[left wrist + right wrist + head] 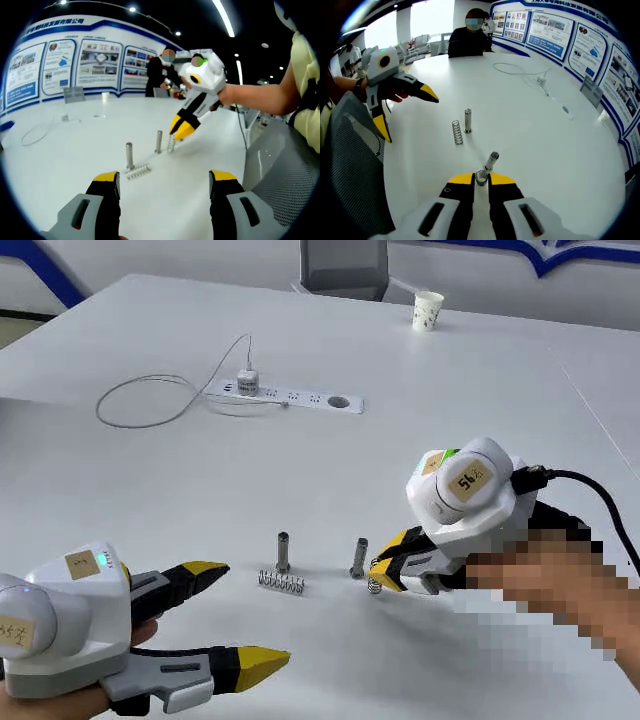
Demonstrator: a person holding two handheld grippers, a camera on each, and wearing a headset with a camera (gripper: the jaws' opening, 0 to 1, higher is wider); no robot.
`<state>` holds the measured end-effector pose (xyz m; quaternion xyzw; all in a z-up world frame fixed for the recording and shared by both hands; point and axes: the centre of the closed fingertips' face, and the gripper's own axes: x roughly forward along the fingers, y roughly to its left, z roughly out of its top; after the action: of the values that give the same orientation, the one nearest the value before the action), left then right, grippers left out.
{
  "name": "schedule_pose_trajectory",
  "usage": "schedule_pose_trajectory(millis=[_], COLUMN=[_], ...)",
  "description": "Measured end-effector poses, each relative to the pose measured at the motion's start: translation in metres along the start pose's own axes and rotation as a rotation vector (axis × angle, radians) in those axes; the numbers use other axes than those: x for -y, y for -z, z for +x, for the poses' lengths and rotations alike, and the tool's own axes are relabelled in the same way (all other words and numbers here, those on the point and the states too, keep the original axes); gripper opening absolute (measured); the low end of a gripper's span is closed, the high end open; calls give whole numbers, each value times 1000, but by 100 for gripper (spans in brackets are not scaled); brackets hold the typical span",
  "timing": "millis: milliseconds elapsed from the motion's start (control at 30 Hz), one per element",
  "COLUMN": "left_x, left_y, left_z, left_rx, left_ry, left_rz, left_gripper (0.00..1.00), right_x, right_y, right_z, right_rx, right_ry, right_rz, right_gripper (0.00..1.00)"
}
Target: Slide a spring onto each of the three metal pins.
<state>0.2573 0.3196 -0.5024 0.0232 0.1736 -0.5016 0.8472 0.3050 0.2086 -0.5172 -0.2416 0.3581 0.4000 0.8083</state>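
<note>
Jaws of the right gripper (pixel 481 181) are clamped on a spring (pixel 480 176) at the bottom centre of the right gripper view, with the near pin (pixel 491 161) just above it, close beside the coil but not yet through it. Left gripper (pixel 255 612) jaws stand wide apart, gripping nothing, at the lower left of the head view. Both pins seen are bare, so I judge no spring fitted yet. The other pin (pixel 283 551) stands mid-frame, a loose spring (pixel 281 583) lying just below it.

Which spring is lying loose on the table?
The spring beside the pin nearer the left gripper; the other spring is pinched in the right gripper.
</note>
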Motion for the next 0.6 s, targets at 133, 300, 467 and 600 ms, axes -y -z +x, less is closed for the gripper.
schedule_pose_trajectory(millis=[133, 300, 467, 600], left_x=[0, 0, 0, 0], left_y=[0, 0, -2, -2], left_z=[0, 0, 0, 0], left_rx=[1, 5, 10, 12], left_ry=[1, 1, 3, 2], left_rz=[1, 1, 2, 3], left_gripper=[74, 74, 74, 74], right_x=[0, 0, -1, -2], right_y=[-2, -8, -15, -21], right_z=[-5, -12, -19, -25], right_rx=[0, 10, 23, 32], right_ry=[0, -3, -2, 3], right_rz=[5, 21, 24, 18], right_gripper=[12, 12, 12, 12])
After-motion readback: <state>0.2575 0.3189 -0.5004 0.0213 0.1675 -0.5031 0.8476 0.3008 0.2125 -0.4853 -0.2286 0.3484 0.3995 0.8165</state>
